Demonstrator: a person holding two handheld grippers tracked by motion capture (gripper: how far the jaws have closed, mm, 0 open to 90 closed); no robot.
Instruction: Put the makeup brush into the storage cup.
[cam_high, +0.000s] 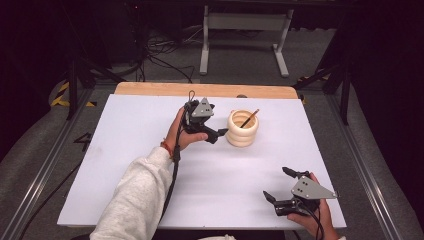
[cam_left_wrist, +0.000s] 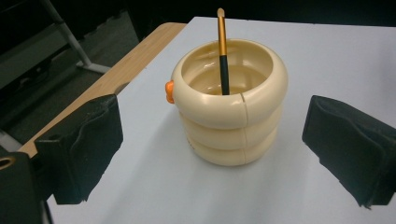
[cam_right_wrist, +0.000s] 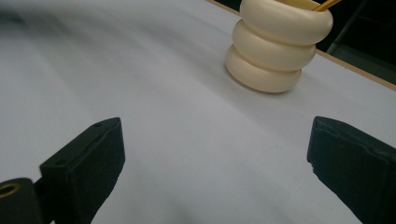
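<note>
A cream holder (cam_high: 242, 128) shaped like three stacked rings stands on the white board (cam_high: 130, 165), right of centre. A thin stick (cam_high: 248, 119), orange on top and black below, leans inside it. My left gripper (cam_high: 218, 120) is open just left of the holder, not touching it. In the left gripper view the holder (cam_left_wrist: 231, 107) with its stick (cam_left_wrist: 222, 51) and a small orange knob (cam_left_wrist: 169, 91) sits ahead of my open left gripper (cam_left_wrist: 215, 140). My right gripper (cam_high: 277, 183) is open near the board's front right. The right gripper view shows this gripper (cam_right_wrist: 215, 163) with nothing in it and the holder (cam_right_wrist: 275, 42) far off.
The board lies on a wooden table whose edge (cam_high: 200, 90) shows at the back. Behind it on the floor stand a white frame (cam_high: 245, 30) and loose cables (cam_high: 165, 55). Metal rails (cam_high: 45, 165) run along both sides.
</note>
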